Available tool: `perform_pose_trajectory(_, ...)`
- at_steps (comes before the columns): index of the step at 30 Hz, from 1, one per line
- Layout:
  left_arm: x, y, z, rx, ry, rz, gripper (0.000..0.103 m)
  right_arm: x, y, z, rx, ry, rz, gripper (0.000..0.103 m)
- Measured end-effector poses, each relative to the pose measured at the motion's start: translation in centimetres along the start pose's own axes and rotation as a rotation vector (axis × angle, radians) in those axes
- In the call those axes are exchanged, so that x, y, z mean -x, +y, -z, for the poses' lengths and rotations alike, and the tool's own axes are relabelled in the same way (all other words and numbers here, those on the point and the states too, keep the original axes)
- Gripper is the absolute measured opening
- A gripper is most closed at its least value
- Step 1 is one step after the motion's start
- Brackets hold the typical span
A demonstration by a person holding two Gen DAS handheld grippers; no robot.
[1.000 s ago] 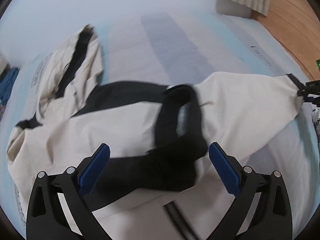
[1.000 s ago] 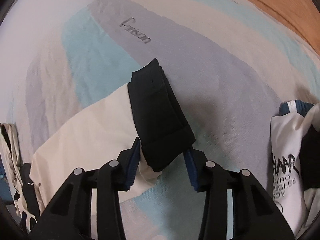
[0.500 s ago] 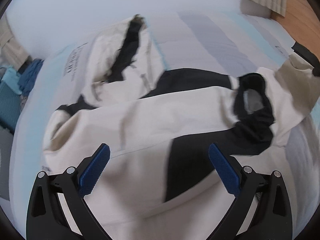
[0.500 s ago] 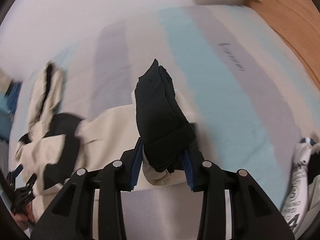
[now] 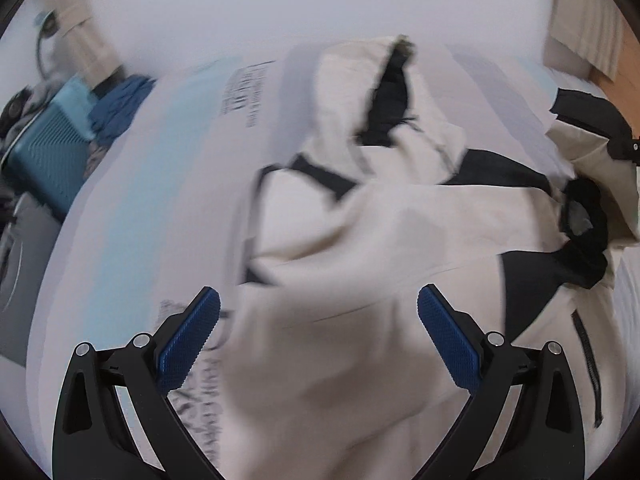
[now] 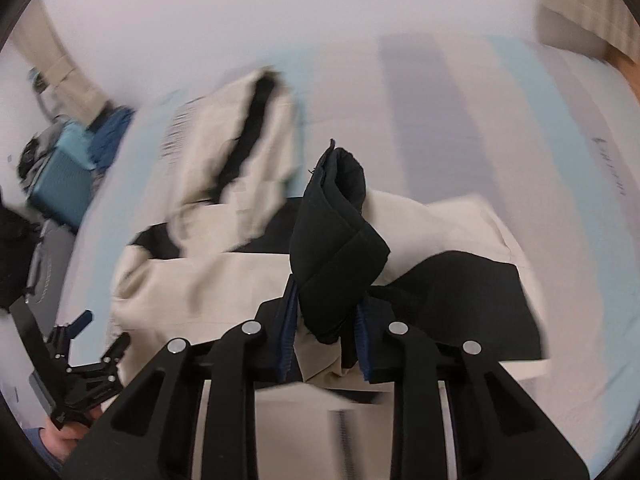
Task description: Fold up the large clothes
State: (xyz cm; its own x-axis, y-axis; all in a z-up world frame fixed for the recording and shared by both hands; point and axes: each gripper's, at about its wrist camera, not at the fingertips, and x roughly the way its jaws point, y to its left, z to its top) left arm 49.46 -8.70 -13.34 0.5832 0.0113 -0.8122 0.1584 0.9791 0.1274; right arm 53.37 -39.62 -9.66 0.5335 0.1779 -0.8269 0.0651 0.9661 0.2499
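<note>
A large cream and black jacket [image 5: 360,280] lies spread on a striped bed. My left gripper [image 5: 318,320] is open and empty, hovering over the jacket's cream body. My right gripper [image 6: 326,332] is shut on the black sleeve cuff [image 6: 332,236] and holds it up above the jacket's body [image 6: 200,280]. The cuff also shows at the right edge of the left wrist view [image 5: 588,116]. The left gripper shows at the lower left of the right wrist view [image 6: 86,356]. Both views are blurred by motion.
The bed sheet [image 5: 140,220] has pale blue, grey and white stripes. A teal case [image 5: 48,148] and blue cloth [image 5: 120,104] lie past the bed's left edge. A curtain [image 5: 588,16] and wooden floor [image 5: 624,64] are at far right.
My right gripper has carried the cuff leftward over the jacket body, folding the sleeve across. My left gripper has swung left, staying open.
</note>
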Motion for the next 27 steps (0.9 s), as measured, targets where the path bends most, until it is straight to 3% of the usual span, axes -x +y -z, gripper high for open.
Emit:
perform_pose_trajectory(5, 1.2, 5.8, 1.8, 0.076, 0.011, -0.02, 0.097, -1.5, 8.7, 0.6, 0.068, -0.003, -0.071, 0.023)
perform_pose_trajectory(14, 2.4, 13.0, 4.9, 0.125, 0.022, -0.045, 0.097, -7.5, 20.2, 4.3, 0.134, 0.108, -0.134, 0.019)
perform_pose_trajectory(21, 2.7, 16.6, 6.5, 0.142, 0.023, -0.063, 0.097, -11.2, 25.2, 7.7, 0.185, 0.165, -0.093, 0.015)
perform_pose_trajectory(27, 2.5, 19.1, 7.7, 0.157, 0.037, -0.062, 0.097, -14.0, 26.9, 9.5, 0.211, 0.201, -0.05, 0.015)
